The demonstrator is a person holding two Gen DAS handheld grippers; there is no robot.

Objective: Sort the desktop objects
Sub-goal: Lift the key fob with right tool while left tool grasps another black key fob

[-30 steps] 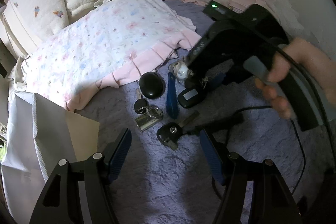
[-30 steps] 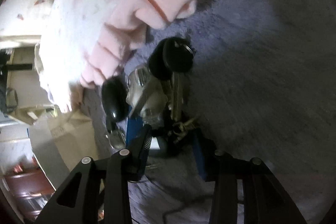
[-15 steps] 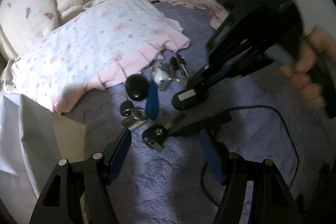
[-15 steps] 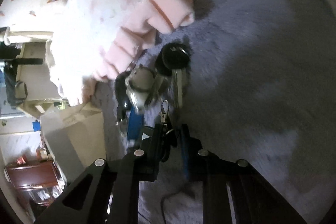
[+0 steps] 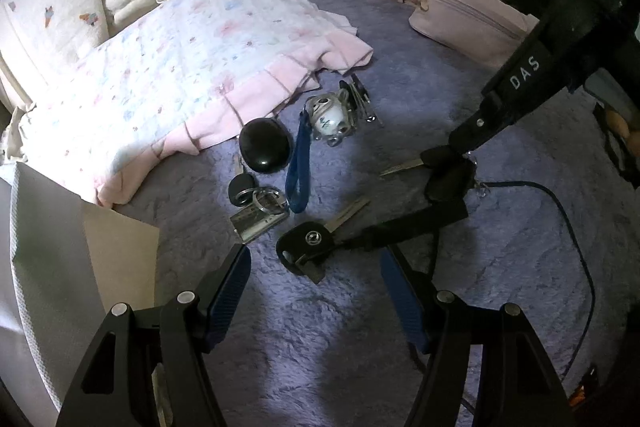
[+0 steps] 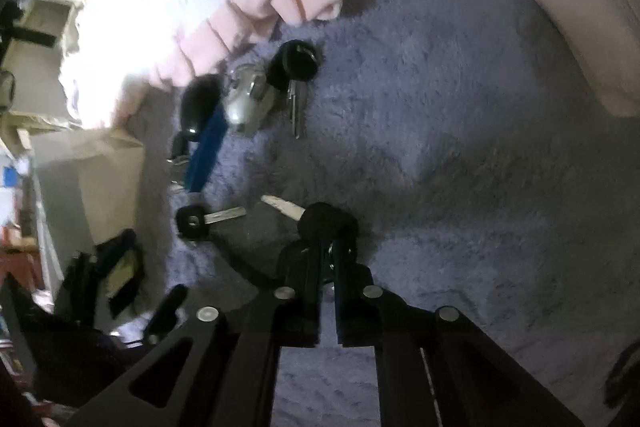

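Note:
Keys lie on a purple fleece blanket (image 5: 320,327). My right gripper (image 6: 329,247) is shut on a black-headed key (image 6: 320,221), blade pointing left; it also shows in the left wrist view (image 5: 444,163), held just above the blanket. A second black car key (image 5: 310,239) lies ahead of my left gripper (image 5: 316,279), which is open and empty. Further off lie a black oval fob (image 5: 264,145), a blue strap (image 5: 299,167), a small figurine charm (image 5: 328,115), a key ring with a metal tag (image 5: 260,215) and more keys (image 5: 360,99).
A pink floral quilt (image 5: 172,67) covers the left and back. A pink zippered pouch (image 5: 472,23) lies at the back right. A white paper bag (image 5: 60,267) stands at the left. A dark cable (image 5: 572,235) runs over the blanket at the right.
My right gripper has closed on the black-headed key and drawn it back right, away from the cluster. The left wrist view has shifted slightly; the left gripper stays open.

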